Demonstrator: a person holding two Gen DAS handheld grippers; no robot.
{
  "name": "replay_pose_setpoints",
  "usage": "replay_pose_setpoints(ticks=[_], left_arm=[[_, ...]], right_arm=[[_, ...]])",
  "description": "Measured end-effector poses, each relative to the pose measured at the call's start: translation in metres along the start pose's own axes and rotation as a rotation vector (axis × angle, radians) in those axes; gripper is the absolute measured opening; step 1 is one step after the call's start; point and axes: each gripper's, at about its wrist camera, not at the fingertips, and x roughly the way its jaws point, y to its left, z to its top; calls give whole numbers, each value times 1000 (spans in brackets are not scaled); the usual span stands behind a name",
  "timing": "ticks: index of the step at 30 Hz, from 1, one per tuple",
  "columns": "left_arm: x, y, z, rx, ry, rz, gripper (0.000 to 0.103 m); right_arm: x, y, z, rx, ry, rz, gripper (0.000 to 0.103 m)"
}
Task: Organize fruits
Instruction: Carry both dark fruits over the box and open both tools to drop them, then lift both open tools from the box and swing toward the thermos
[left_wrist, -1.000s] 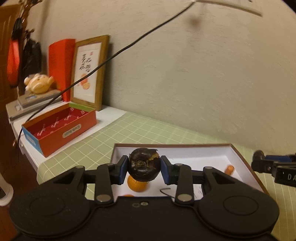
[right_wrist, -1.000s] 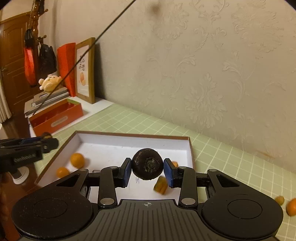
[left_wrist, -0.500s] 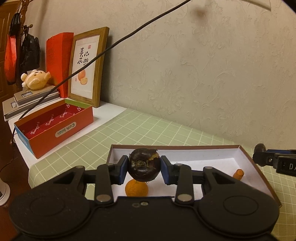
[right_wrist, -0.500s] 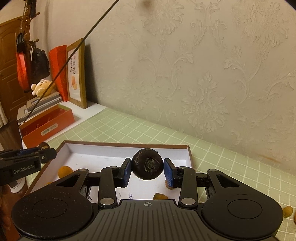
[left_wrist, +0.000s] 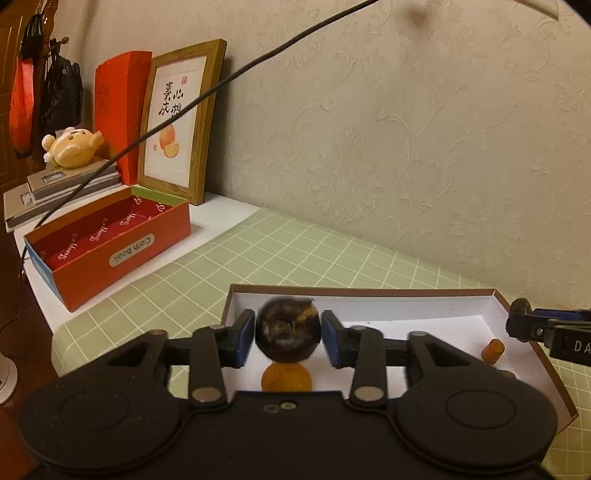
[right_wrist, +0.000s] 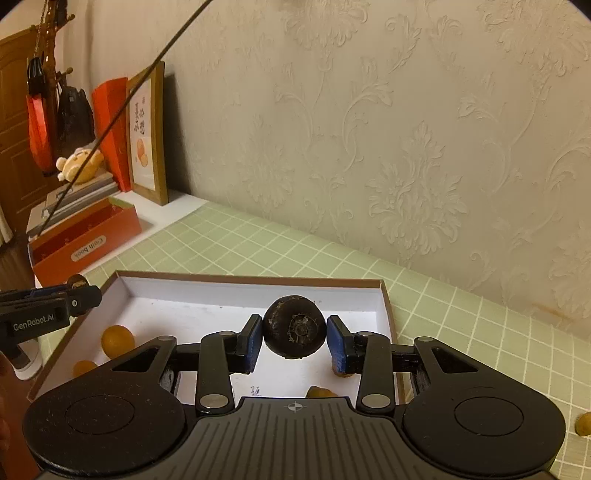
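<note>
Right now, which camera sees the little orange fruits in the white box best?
The right wrist view. It shows the white box almost whole, with two round orange fruits at its left side. The left wrist view shows only one round orange fruit, half hidden below the dark fruit.

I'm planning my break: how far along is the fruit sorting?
Done: several orange fruits lie in the tray. In hand: the left gripper, jaws just opening, is freeing its dark fruit over the tray; the right gripper clamps another dark fruit. Left: an orange piece on the tablecloth.
</note>
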Motion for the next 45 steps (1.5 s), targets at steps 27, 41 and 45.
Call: replay_pose_setpoints(ticks=[27,41,45], left_arm=[[-28,-8,1,20,-44,16,97],[-70,-77,1,65,-85,-158,96],[-72,-102,-8,107,-87,-189,92]], right_arm=[[-19,-4,-8,-1,-66,-51,103],[-112,-40,-28,8,-131,-261,103],[-134,-54,-38,1,-151,-361,103]])
